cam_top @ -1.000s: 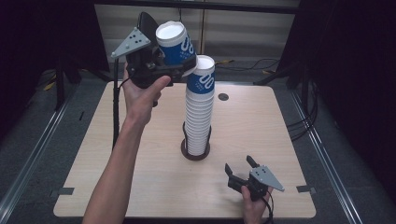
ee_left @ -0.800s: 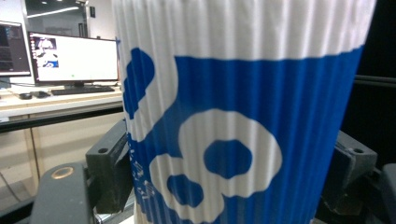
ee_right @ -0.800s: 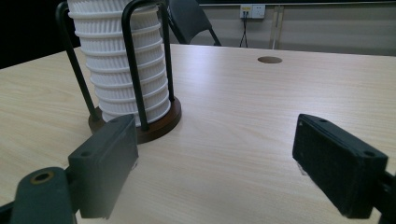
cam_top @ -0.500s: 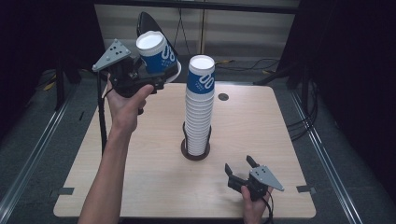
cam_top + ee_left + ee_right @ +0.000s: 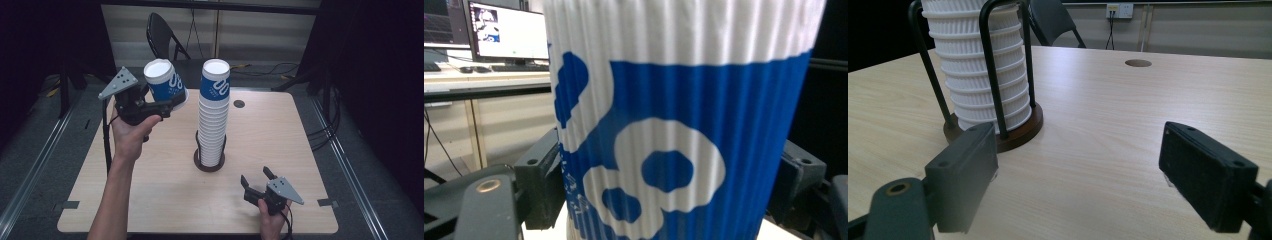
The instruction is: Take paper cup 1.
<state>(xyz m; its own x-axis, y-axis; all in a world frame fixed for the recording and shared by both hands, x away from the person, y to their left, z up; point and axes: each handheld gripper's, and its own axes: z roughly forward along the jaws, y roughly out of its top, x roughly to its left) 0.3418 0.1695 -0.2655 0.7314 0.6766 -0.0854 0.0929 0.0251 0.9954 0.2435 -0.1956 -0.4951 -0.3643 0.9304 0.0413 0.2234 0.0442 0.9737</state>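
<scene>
Blue-and-white cup [image 5: 165, 81] sits clamped in the left gripper [image 5: 165, 106], held aloft left of the cup stack [image 5: 214, 115]. Right gripper [image 5: 257, 181] rests wide apart, empty, near the stack's base. Next, likely setting the cup on the surface [image 5: 150, 185].

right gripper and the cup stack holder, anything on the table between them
Nothing: in the right gripper view, bare wood runs from the right gripper to the holder's base under the cup stack.
</scene>
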